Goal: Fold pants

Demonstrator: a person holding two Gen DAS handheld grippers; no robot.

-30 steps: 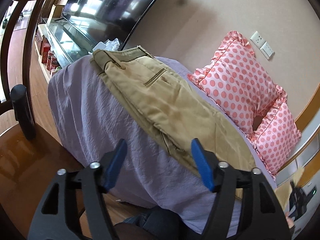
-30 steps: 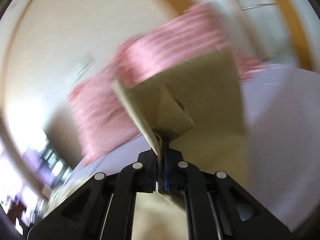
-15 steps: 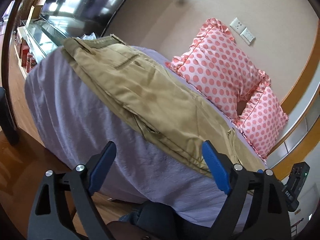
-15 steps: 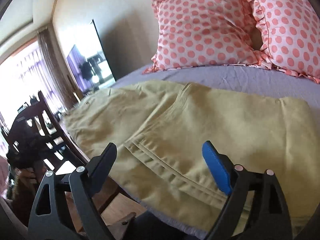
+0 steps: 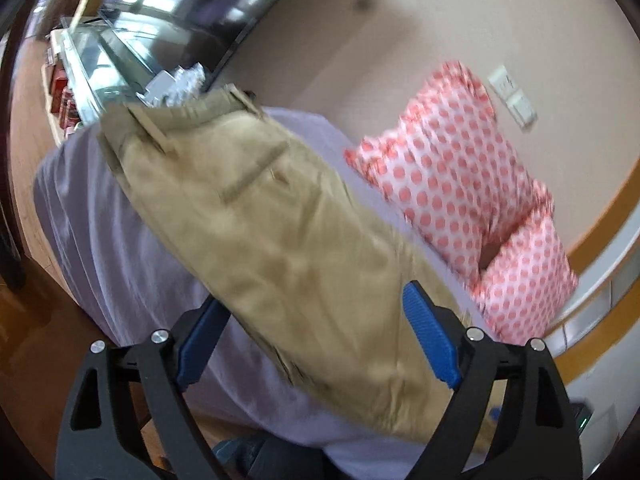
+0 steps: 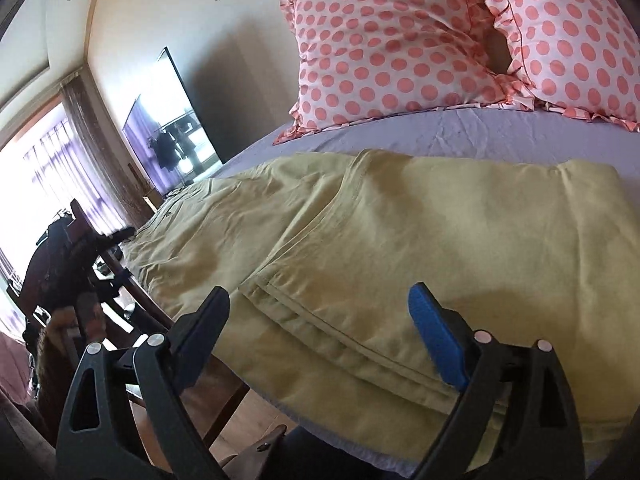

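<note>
Khaki pants [image 5: 280, 232] lie lengthwise on a lavender bed sheet [image 5: 100, 240], waistband at the far end. In the right wrist view the pants [image 6: 400, 248] show a leg section folded back over the rest, its hem edge facing me. My left gripper [image 5: 316, 340] is open and empty, jaws wide, hovering just above the pants near the bed's edge. My right gripper [image 6: 320, 336] is open and empty, jaws wide, just above the folded hem edge.
Two pink polka-dot pillows [image 6: 392, 48] stand against the wall at the bed's head. A TV [image 5: 192, 4] and a glass cabinet [image 5: 100, 60] are beyond the bed's far end. A dark wooden chair [image 6: 68, 264] stands beside the bed. Wooden floor lies below.
My right gripper let go of the pant leg it held a second ago, opened, and the leg now lies folded over. My left gripper moved in closer over the pants.
</note>
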